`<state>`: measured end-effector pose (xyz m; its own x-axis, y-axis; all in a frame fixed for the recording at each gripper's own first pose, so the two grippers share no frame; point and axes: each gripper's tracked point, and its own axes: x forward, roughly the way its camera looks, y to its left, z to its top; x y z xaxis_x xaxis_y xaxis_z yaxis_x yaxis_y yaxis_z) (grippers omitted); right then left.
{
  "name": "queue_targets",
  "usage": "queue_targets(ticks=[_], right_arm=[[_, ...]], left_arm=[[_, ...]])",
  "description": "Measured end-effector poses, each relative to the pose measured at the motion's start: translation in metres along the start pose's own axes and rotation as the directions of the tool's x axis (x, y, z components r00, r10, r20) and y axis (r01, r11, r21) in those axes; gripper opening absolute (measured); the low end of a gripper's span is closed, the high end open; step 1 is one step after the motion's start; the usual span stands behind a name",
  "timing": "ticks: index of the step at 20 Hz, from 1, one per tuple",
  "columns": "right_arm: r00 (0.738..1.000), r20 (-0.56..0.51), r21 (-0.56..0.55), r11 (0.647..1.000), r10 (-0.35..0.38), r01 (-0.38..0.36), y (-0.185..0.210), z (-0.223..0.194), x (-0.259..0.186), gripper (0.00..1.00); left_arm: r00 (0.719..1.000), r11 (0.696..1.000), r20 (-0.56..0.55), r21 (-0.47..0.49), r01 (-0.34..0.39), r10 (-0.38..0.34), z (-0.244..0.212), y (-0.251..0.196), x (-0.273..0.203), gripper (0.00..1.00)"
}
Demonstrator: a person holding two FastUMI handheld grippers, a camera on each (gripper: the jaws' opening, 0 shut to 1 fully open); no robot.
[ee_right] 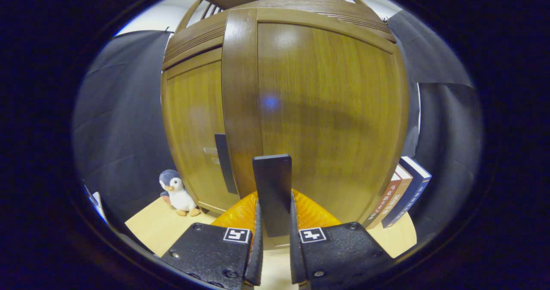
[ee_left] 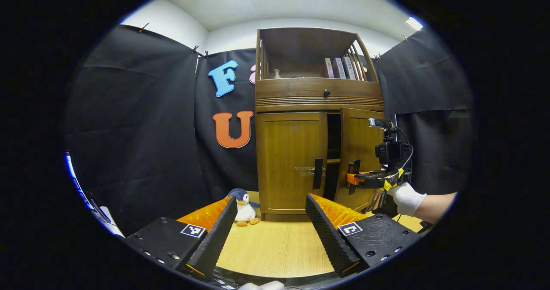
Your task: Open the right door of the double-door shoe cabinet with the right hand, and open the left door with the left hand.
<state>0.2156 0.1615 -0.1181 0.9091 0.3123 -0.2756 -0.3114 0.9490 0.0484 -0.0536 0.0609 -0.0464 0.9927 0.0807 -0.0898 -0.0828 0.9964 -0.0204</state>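
Note:
A brown wooden shoe cabinet stands on the pale wood surface. Its right door is swung partly outward, showing a dark gap; the left door is closed, its dark bar handle near the inner edge. In the left gripper view, my left gripper is open, well short of the cabinet, and farther off the right gripper sits at the right door's handle, held by a gloved hand. In the right gripper view, my right gripper is shut on the right door's dark handle, the door close ahead.
A plush penguin sits on the surface left of the cabinet base. Books lean against the cabinet's right side. More books stand on the open top shelf, above a drawer with a round knob. Black cloth walls surround.

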Motion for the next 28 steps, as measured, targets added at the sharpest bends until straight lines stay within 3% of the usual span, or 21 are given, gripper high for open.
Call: queue_targets(ticks=[13,28], right_arm=[[1.0,-0.015,0.032,0.999,-0.003,0.003,-0.031,-0.019,-0.064,0.26],[0.993,-0.015,0.099,0.988,-0.116,0.117,-0.109,-0.034,-0.132,0.15]], left_arm=[[0.997,0.997,0.016,0.011,0.072,-0.072,0.004,-0.024,0.015,0.96],[0.983,0.983,0.016,0.026,0.18,-0.181,0.0,-0.073,0.027,0.96]])
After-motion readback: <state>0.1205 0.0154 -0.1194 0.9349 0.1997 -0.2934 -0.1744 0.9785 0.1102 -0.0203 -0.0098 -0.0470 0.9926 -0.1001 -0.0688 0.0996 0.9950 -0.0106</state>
